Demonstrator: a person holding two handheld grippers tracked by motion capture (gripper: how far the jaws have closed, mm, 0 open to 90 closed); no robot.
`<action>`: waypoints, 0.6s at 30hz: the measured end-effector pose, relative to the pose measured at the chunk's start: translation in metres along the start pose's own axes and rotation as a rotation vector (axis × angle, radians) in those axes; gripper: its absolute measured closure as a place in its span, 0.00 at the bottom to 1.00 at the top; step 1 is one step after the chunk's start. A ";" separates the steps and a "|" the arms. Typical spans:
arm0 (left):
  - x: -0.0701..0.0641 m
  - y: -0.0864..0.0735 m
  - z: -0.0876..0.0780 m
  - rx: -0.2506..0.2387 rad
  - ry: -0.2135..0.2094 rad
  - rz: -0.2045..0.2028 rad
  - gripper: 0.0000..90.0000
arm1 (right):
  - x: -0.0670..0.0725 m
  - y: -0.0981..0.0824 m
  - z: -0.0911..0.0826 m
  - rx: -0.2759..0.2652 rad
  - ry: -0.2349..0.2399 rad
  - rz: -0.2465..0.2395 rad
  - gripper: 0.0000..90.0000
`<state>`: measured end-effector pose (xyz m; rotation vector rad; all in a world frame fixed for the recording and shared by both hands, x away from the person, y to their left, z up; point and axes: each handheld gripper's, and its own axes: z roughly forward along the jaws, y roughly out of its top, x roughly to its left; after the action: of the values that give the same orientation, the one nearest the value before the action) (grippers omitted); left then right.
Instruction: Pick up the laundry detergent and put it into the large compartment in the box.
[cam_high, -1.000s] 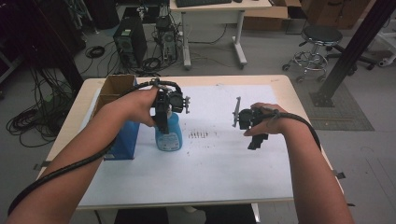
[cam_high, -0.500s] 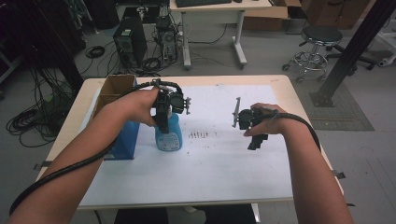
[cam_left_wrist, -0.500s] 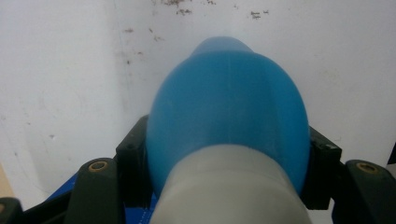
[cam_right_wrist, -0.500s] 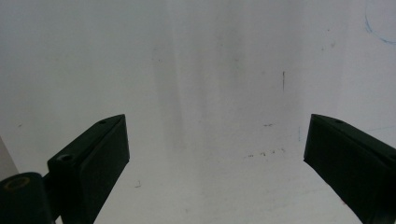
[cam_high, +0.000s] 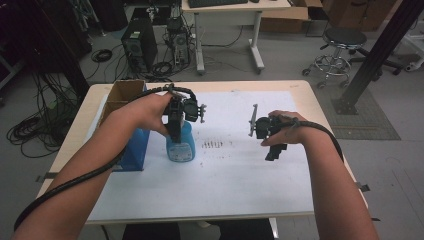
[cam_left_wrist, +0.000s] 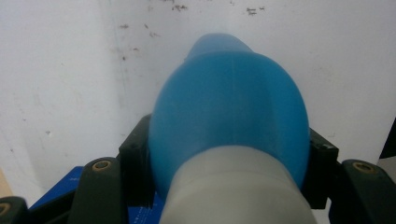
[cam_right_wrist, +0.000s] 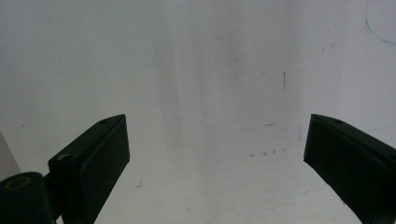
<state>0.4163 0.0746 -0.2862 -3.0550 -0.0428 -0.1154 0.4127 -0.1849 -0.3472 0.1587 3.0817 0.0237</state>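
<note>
The see-through blue plastic bottle (cam_high: 180, 145) with a pale grey neck stands upright on the white sheet (cam_high: 235, 175) that covers the table, just beside the blue box (cam_high: 134, 150). The left gripper (cam_high: 176, 131) comes down from above; its jaws have just been closing and now pinch the bottle's sides. The right gripper (cam_high: 274, 150) hovers over the sheet, well apart from the bottle, its jaws spread wide with nothing between them.

The bottle (cam_high: 181, 145) is translucent blue with a pale grey-white neck. Both the left gripper (cam_high: 176, 131) and the right gripper (cam_high: 274, 150) are black, with brass-coloured screw heads on their jaws. The table (cam_high: 305, 95) has a light wood edge under a white sheet (cam_high: 235, 175) speckled with small dark marks. Near its left edge stand a brown cardboard box (cam_high: 122, 92) and a blue box (cam_high: 134, 152).
</note>
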 end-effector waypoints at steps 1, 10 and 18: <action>-0.001 0.000 0.000 -0.007 0.003 -0.001 0.42 | 0.000 0.000 0.000 0.000 -0.001 -0.003 0.07; -0.003 -0.005 -0.032 -0.036 0.005 -0.022 0.42 | 0.002 -0.001 -0.004 -0.002 -0.007 0.001 0.08; -0.003 -0.008 -0.043 -0.012 0.014 -0.065 0.42 | 0.002 0.001 -0.006 -0.002 -0.010 -0.005 0.08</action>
<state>0.4103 0.0791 -0.2429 -3.0656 -0.1412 -0.1424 0.4104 -0.1836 -0.3418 0.1506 3.0724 0.0256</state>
